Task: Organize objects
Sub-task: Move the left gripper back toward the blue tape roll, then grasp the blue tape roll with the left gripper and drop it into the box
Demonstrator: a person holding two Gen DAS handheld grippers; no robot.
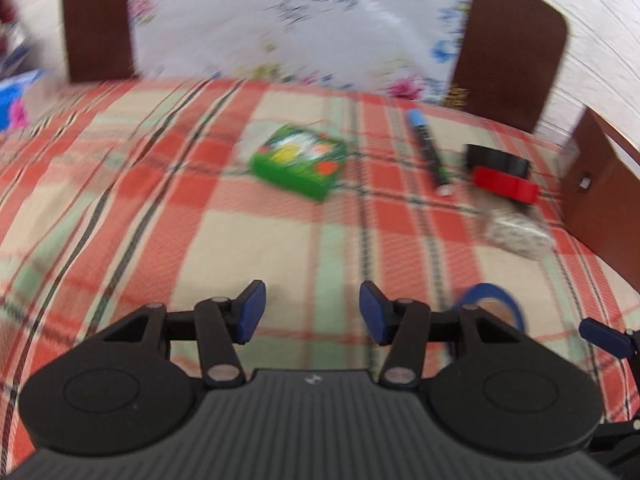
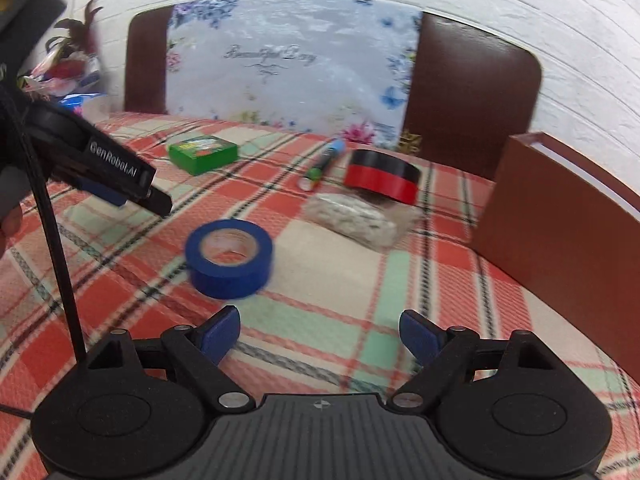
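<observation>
A: What was seen on the checked cloth [image 2: 328, 344]?

B: A blue tape roll [image 2: 229, 258] was found lying flat, nearest the grippers. Beyond it a clear packet [image 2: 356, 218] was noted, with a red-and-black tape roll [image 2: 380, 178] resting at its far edge, a marker [image 2: 322, 164] just to that roll's left, and a green box [image 2: 202, 154] further left. A brown box [image 2: 560, 216] was stood at the right edge.

A: And the grippers?

B: The left gripper [image 1: 312, 314] was held with its jaws apart and nothing between them. The right gripper [image 2: 318, 334] was likewise spread, wider, and empty.

A: Which step was judged to be in hand?

B: An approach, it was thought; nothing had been gripped. The blur made finer reading doubtful.

A: What would be called for next?

B: Probably the blue roll would be taken first: the right jaws lowered either side of it, then closed. The brown box was presumed the destination.
</observation>
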